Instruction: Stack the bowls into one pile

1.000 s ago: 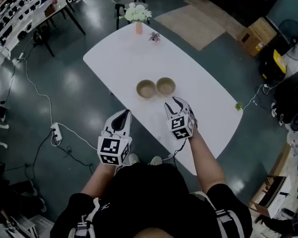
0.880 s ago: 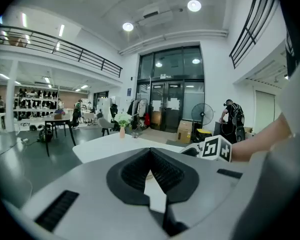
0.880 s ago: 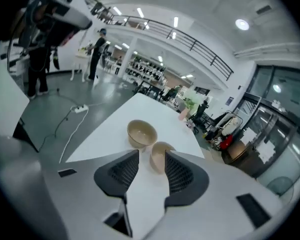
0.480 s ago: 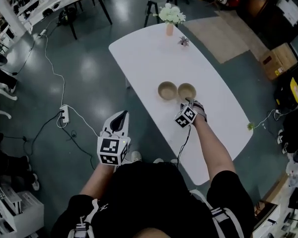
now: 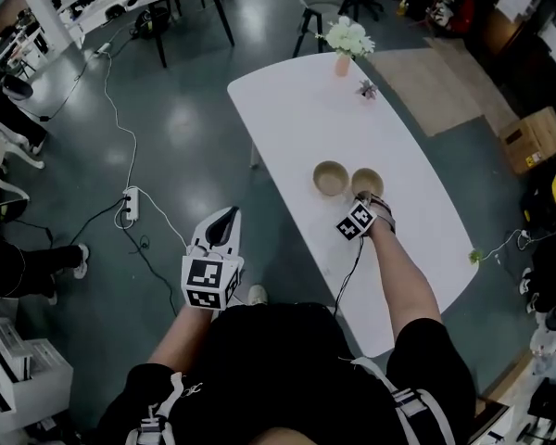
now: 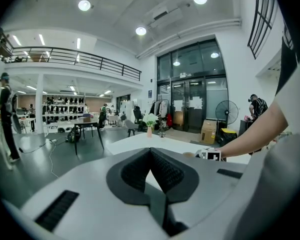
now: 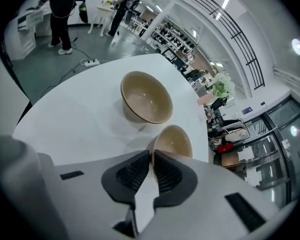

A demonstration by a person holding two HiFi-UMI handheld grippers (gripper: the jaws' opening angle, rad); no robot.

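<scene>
Bowls unstacked: left bowl [image 5: 330, 178], right bowl [image 5: 366, 182] touching, mid table [image 5: 287, 109]. Right gripper [image 5: 370, 199] jaws closing on right bowl's 6 o'clock rim, rim between pads. Left gripper [image 5: 224, 219] clenched, empty, off table at 7 o'clock. Lift and nesting remain.

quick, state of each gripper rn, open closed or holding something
left gripper: closed, empty
right gripper: closing on the rim of the near bowl, which is between them
</scene>
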